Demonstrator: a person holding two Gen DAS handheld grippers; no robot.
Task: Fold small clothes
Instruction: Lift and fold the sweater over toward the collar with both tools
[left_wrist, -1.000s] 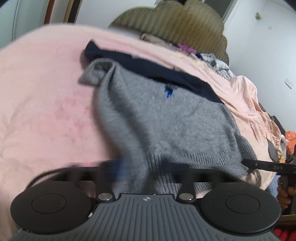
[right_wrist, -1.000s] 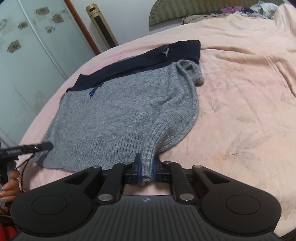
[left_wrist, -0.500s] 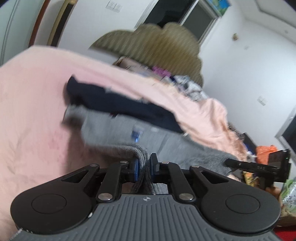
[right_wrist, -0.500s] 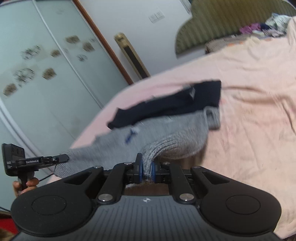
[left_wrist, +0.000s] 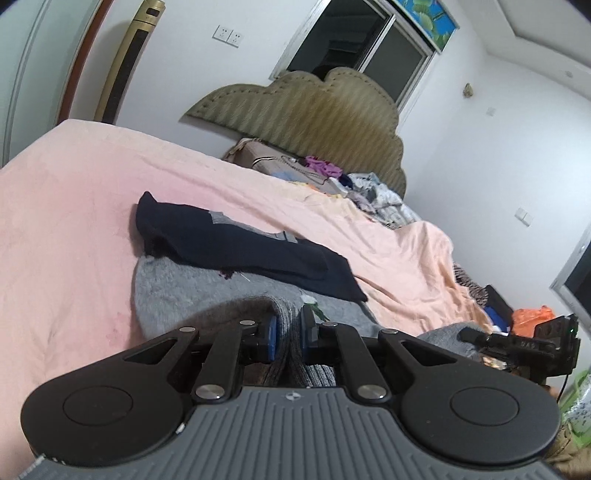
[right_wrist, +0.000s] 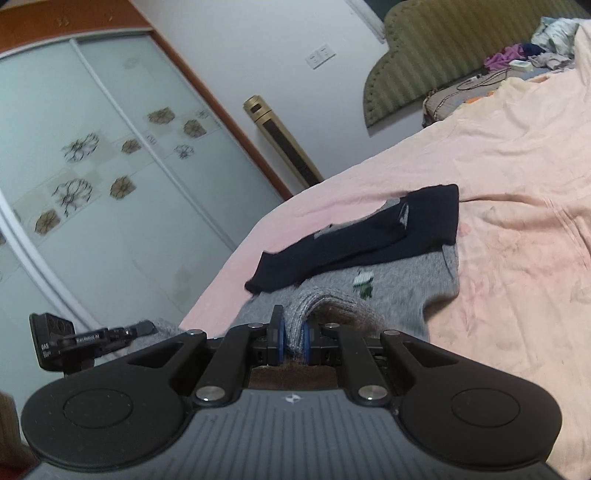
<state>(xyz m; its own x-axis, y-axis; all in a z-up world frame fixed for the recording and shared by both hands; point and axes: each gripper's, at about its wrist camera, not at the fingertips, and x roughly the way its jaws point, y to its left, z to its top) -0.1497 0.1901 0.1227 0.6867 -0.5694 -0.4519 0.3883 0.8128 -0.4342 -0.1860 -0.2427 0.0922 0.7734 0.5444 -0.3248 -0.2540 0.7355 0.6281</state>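
A grey knit sweater (left_wrist: 192, 291) lies on the pink bed sheet (left_wrist: 66, 229), its far part flat. My left gripper (left_wrist: 287, 328) is shut on the sweater's ribbed hem and holds it raised above the bed. My right gripper (right_wrist: 293, 334) is shut on another part of the same grey sweater (right_wrist: 406, 291), also lifted. A dark navy garment (left_wrist: 240, 251) lies folded across the sweater's far edge; it also shows in the right wrist view (right_wrist: 369, 236). Each gripper appears at the edge of the other's view.
A heap of mixed clothes (left_wrist: 369, 188) sits by the olive headboard (left_wrist: 314, 107). A peach blanket (left_wrist: 406, 273) is bunched at the bed's right side. A sliding wardrobe (right_wrist: 92, 184) and a gold tower fan (right_wrist: 284, 144) stand beside the bed.
The left gripper closed on the sweater's hem. Both grippers lifted the near edge and carried it toward the far end, so the sweater's near part now arches over itself.
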